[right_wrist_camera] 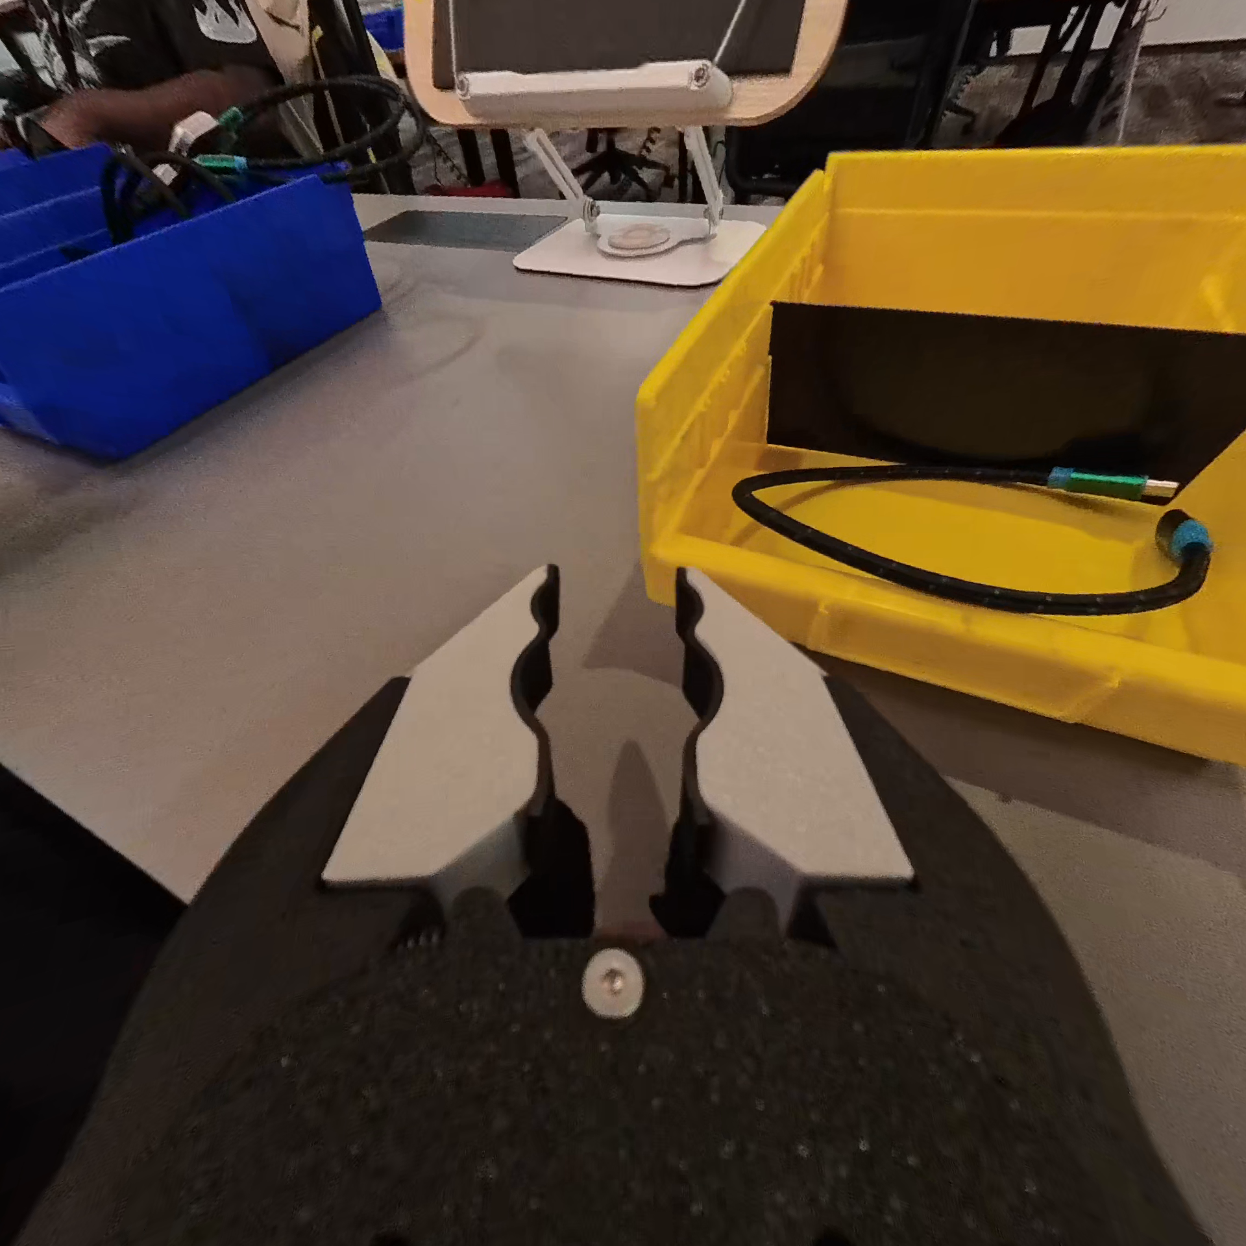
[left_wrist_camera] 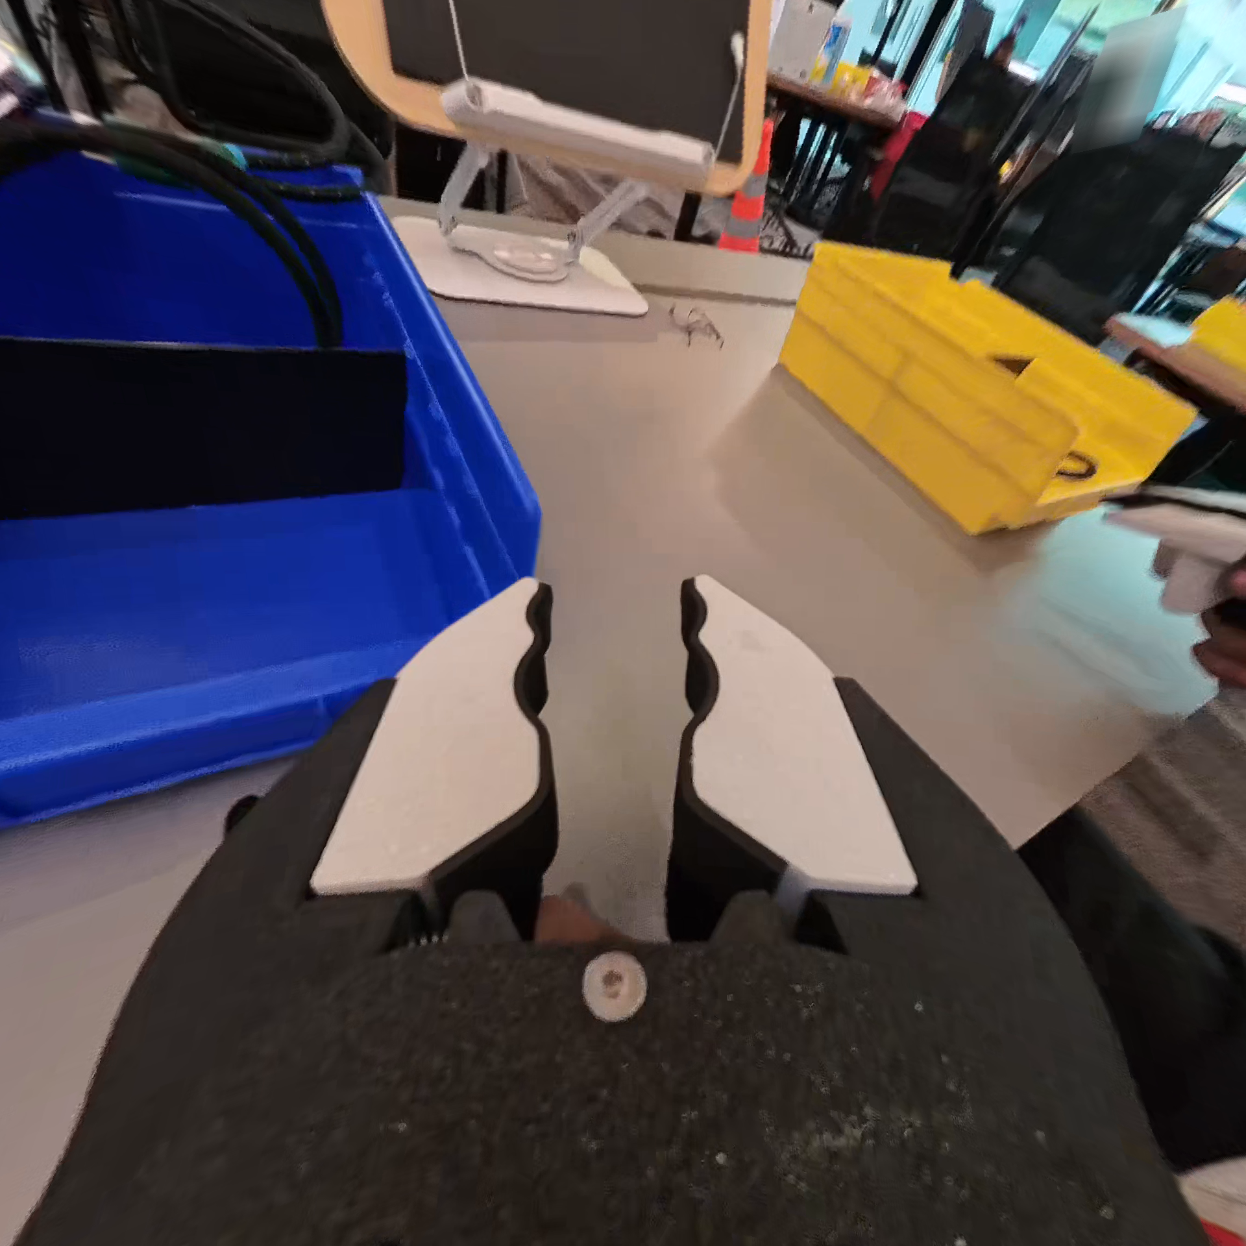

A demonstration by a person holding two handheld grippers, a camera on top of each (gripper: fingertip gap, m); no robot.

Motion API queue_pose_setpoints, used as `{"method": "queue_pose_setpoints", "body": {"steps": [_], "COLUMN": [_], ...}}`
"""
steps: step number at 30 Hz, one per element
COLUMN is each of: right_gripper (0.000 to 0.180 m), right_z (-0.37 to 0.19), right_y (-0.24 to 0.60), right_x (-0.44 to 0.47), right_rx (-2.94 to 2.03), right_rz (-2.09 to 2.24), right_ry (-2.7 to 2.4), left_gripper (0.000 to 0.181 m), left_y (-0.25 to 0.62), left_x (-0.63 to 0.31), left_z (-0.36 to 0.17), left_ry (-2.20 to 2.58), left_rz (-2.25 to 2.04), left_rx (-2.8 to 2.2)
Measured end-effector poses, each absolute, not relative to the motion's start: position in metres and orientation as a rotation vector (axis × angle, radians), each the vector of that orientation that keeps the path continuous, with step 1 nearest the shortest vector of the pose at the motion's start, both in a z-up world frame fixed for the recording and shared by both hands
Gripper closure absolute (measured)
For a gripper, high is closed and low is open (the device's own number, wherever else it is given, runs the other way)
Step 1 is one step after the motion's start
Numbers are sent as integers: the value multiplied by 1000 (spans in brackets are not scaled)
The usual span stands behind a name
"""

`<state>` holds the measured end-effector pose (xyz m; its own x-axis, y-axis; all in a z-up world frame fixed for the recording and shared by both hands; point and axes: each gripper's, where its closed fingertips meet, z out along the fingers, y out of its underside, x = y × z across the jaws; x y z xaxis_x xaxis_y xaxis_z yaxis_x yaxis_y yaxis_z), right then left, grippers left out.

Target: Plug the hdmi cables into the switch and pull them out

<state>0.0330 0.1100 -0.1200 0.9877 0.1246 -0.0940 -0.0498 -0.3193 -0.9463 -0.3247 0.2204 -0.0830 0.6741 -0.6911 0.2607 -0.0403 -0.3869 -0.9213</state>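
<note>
left gripper [left_wrist_camera: 612, 593]: jaws apart, empty | right gripper [right_wrist_camera: 615, 580]: jaws apart, empty | HDMI cable [right_wrist_camera: 944, 573] curled in yellow bin [right_wrist_camera: 715, 404], green plug [right_wrist_camera: 1106, 484] lengthwise left-right, tip pointing right

Blue bin [left_wrist_camera: 270, 607]: left part cut off by frame edge in left wrist view; black divider [left_wrist_camera: 202, 425] hides lower run of black cables [left_wrist_camera: 297, 256]
Yellow bin [right_wrist_camera: 775, 377]: right side cut off in right wrist view; space behind its black divider [right_wrist_camera: 977, 377] dark, contents indistinct
Right gripper at right edge of left wrist view: blurred, cropped, jaw state unreadable
Switch: cannot identify in either view
</note>
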Motion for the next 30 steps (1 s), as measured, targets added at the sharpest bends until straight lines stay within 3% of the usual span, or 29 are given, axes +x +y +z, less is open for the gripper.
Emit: {"method": "queue_pose_setpoints", "body": {"steps": [7, 11, 14, 19, 23, 30], "right_gripper": [145, 145, 145, 145, 145, 145], "right_z": [-129, -133, -134, -136, -136, -140], "right_y": [115, 115, 113, 106, 104, 104], "right_x": [31, 20, 18, 19, 20, 9], "right_rx": [-1925, -1943, -1951, -1960, -1963, -1985], "right_rz": [265, 303, 281, 281, 301, 344], "right_ry": [-27, -58, -92, -104, -95, -129], "left_gripper": [138, 122, 124, 132, 141, 138], "left_y": [349, 434, 481, 494, 500, 496], "left_x": [-381, -405, -416, -406, -399, -393], "left_z": [-31, -42, -61, -100, -98, -108], "left_ry": [622, 628, 551, 520, 467, 379], "left_rz": [-571, -412, -329, -411, -495, -660], "left_rx": [-2171, -2426, -2530, -2657, -2635, -2664]}}
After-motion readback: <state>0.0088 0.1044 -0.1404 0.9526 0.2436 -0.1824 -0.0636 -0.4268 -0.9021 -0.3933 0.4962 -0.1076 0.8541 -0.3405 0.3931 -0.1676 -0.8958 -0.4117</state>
